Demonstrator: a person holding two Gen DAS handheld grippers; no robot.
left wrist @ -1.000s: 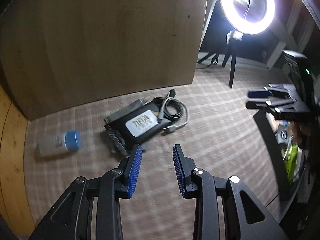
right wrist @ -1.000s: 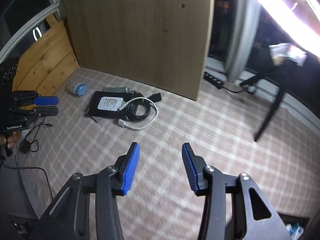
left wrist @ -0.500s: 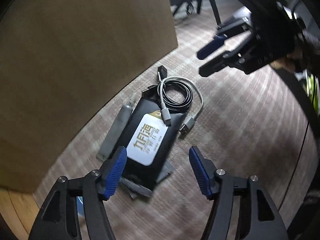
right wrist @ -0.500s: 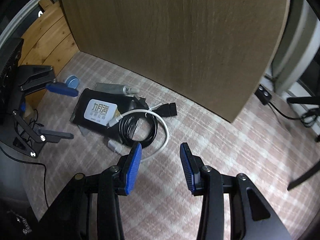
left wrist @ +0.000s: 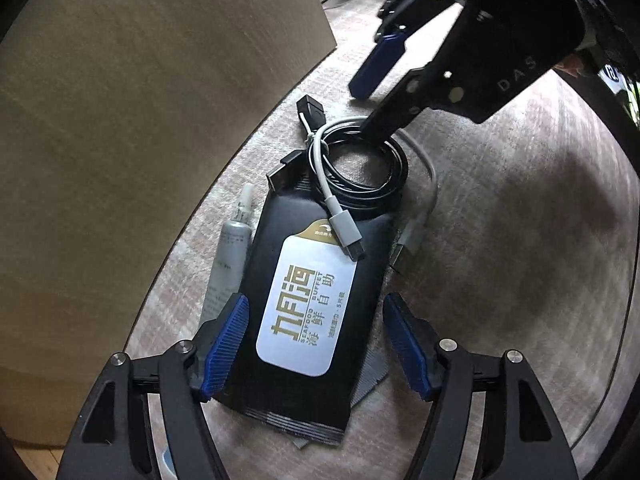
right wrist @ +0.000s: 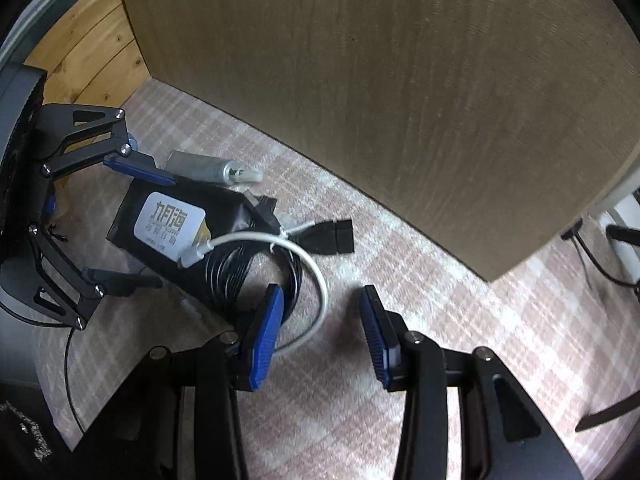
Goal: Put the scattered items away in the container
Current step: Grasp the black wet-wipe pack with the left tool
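A black wet-wipe pack (left wrist: 308, 300) with a white label lies on the checked carpet; it also shows in the right wrist view (right wrist: 180, 224). My left gripper (left wrist: 316, 348) is open, its jaws on either side of the pack's near end. A coiled black cable (left wrist: 364, 176) and a white USB cable (left wrist: 340, 220) lie on the pack's far end. A grey tube (left wrist: 230, 256) lies beside the pack. My right gripper (right wrist: 324, 332) is open at the edge of the cable coil (right wrist: 248, 272), with the white cable's loop (right wrist: 316, 280) by its left finger.
A large brown board (right wrist: 400, 80) stands upright just behind the items. A wooden panel (right wrist: 88, 48) is at the far left. A grey flat piece (left wrist: 368, 380) pokes out under the pack. A thin black cord (right wrist: 70, 368) runs along the carpet at the left.
Both grippers have moved in close to the pile. The left jaws now straddle the pack's near end. The right gripper has dropped down to the cable coil.
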